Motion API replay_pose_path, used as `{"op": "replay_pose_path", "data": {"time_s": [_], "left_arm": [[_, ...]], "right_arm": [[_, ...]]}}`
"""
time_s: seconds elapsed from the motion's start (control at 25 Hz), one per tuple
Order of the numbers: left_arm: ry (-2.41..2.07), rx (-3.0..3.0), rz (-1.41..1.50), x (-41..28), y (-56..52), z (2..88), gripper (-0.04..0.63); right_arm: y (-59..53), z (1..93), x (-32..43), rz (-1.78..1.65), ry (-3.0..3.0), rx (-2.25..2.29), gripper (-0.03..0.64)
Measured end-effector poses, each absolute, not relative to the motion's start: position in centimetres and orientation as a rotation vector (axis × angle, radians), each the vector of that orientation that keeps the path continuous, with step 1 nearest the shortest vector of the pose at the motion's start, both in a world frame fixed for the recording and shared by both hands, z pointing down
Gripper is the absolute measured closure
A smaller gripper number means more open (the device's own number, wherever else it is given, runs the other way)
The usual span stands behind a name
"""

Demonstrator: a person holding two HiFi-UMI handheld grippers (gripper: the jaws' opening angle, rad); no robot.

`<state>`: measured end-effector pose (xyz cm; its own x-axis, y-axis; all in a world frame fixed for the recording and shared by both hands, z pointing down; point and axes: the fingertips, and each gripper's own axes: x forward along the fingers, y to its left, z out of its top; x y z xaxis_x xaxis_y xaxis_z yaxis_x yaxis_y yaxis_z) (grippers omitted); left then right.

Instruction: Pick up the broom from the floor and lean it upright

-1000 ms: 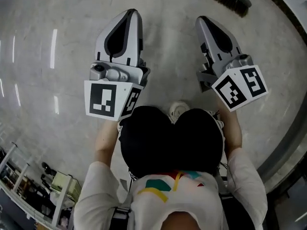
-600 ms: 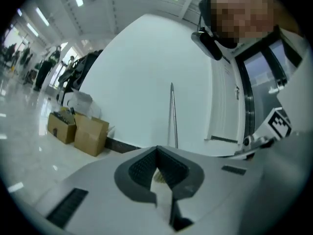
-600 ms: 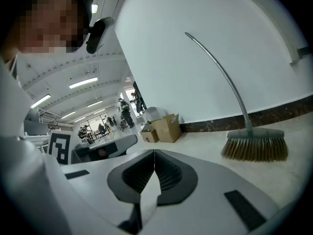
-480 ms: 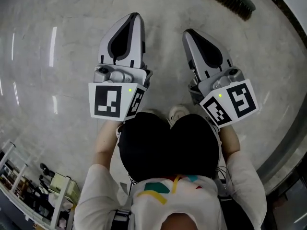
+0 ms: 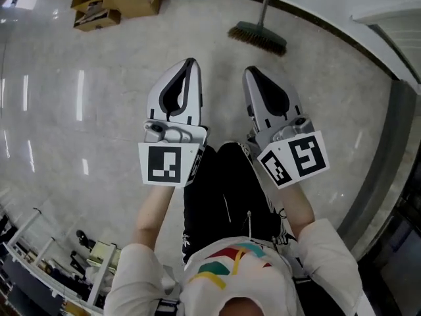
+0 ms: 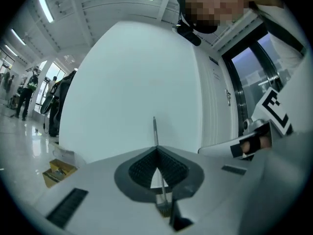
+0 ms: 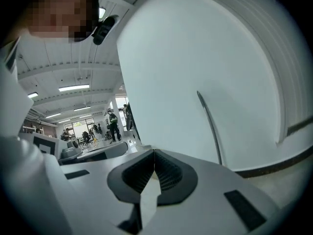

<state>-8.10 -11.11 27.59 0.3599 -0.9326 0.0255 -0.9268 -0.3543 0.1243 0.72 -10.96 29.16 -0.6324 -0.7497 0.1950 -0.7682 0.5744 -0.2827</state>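
- Head view: the left hand-held gripper [image 5: 190, 64] and the right hand-held gripper [image 5: 250, 72] are held side by side in front of the person's body. Each has its jaws pressed together with nothing between them.
- Ahead of both tips, nearer the right one, the broom [image 5: 258, 38] stands upright with its bristles on the floor [image 5: 79, 110]. Its handle runs off the top edge, so where it meets the wall is cut off.
- Bare glossy floor lies between the tips and the bristles, and spreads wide to the left of the left gripper. Cardboard boxes [image 5: 115, 2] sit far ahead and left, well apart from the broom. A grey strip [image 5: 378, 170] bounds the floor to the right of the right gripper.
- A rack [image 5: 39, 262] behind and to the left is partly cropped, and its contents are too small to tell.
- Left gripper view: the left hand-held gripper [image 6: 156, 148] is closed tip to tip. The broom handle [image 6: 154, 131] rises straight beyond the tips against the white wall [image 6: 137, 82], and the bristles are only glimpsed through the opening behind the pads. The other gripper's marker cube [image 6: 274, 109] is cut off at the right edge.
- Right gripper view: the right hand-held gripper [image 7: 154, 152] is closed and empty. The broom handle [image 7: 209, 126] leans on the wall to the right of the tips, its lower end hidden behind the gripper body. People [image 7: 112, 124] far off to the left are too small to make out.
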Motion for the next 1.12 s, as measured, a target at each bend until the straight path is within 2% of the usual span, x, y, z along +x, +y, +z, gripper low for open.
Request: {"op": "replay_pose_path", "data": {"time_s": [0.28,0.4,0.52,0.68,1.12], "left_arm": [[-1.665,2.443,-0.199,-4.4,-8.3,-8.1,0.549],[-1.746,2.503,-0.122,-3.2,-6.2,-17.2,0.549],[-1.787,2.486,-0.076,-2.9,-3.9,-19.5,0.549],[-1.780,2.470,-0.037,-2.6,-1.8,-18.9,0.549],[-1.753,2.468,-0.020,-2.7,0.9,-18.2,0.549]], "right_arm": [[-6.8,-4.0,3.4,0.570,-2.731,1.310,0.603],[-5.1,-13.1,5.9,0.419,-2.669,1.382,0.603],[-3.0,-15.8,8.2,0.350,-2.636,1.411,0.603],[-0.2,-14.6,10.5,0.397,-2.606,1.423,0.603],[2.4,-14.6,10.7,0.407,-2.616,1.445,0.603]]}}
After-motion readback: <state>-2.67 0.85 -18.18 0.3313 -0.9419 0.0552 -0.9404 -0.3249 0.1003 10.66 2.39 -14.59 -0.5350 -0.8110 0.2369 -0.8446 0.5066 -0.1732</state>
